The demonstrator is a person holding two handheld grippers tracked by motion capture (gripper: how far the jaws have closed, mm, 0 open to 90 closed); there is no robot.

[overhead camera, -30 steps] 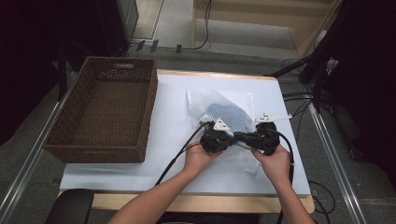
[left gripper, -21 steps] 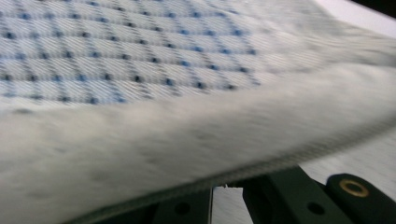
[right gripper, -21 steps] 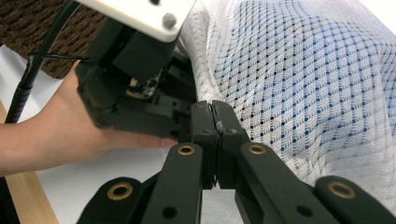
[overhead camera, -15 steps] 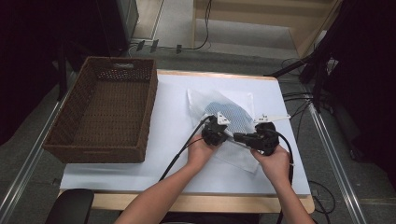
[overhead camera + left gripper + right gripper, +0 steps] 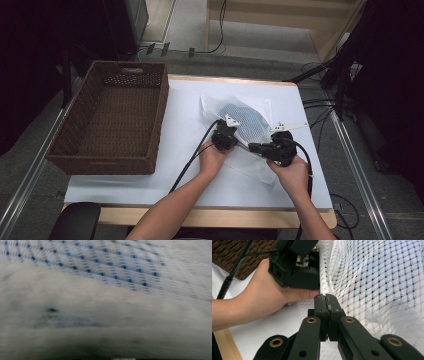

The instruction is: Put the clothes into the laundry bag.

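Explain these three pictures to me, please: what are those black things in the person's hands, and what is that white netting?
No robot here: a person holds a black two-jaw tool in each hand. The high view looks down on a white table. A brown wicker basket stands at its left. The left hand-held gripper and the right hand-held gripper work a white mesh bag with something blue inside. The other two pictures come from cameras riding on the tools. In the right gripper view, its jaws are shut on the mesh. The left gripper view is blurred netting, so its jaws cannot be judged.
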